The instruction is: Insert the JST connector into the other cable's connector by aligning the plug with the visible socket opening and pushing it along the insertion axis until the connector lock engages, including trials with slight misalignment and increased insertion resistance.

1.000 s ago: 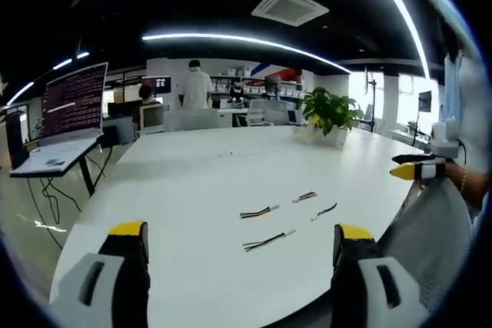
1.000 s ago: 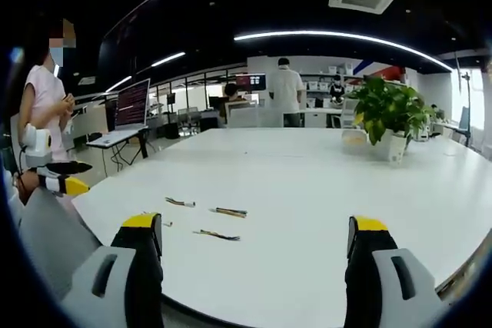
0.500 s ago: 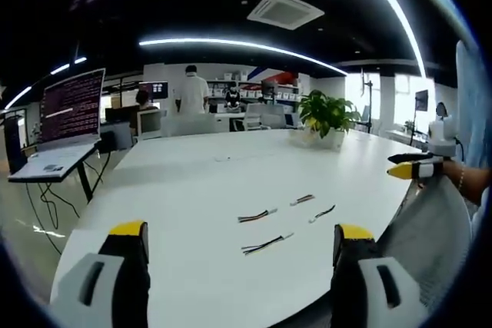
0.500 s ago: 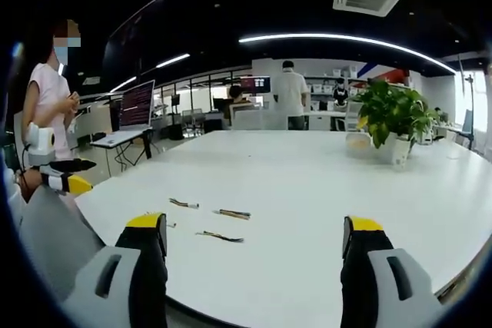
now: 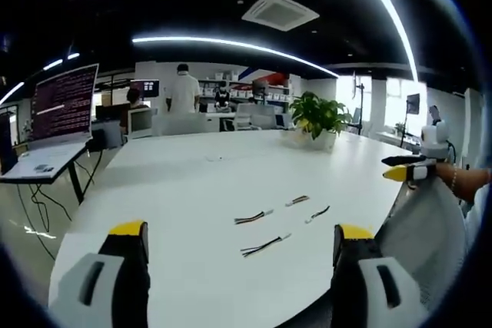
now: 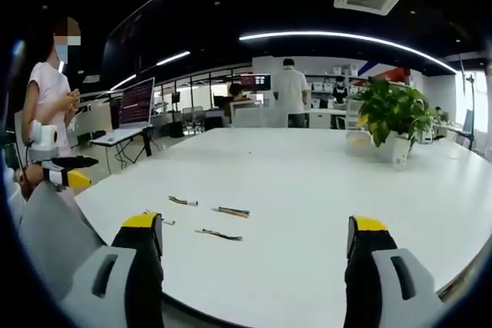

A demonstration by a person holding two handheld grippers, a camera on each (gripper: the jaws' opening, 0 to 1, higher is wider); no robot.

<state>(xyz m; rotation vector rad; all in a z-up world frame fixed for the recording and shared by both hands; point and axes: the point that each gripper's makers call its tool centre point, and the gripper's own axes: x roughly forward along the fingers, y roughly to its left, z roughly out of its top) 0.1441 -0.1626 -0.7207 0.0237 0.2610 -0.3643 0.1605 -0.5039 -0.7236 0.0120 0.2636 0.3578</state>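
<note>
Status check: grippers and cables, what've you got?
Left gripper open, empty. Right gripper open, empty. Four cables loose on white table, none mated. Approach unobstructed.

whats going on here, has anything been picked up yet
Not yet. A person holds a two-jaw gripper in each hand above the near edge of a white table. The left gripper and right gripper are both open and empty. Four short cables lie untouched on the table ahead, none plugged together.
</note>
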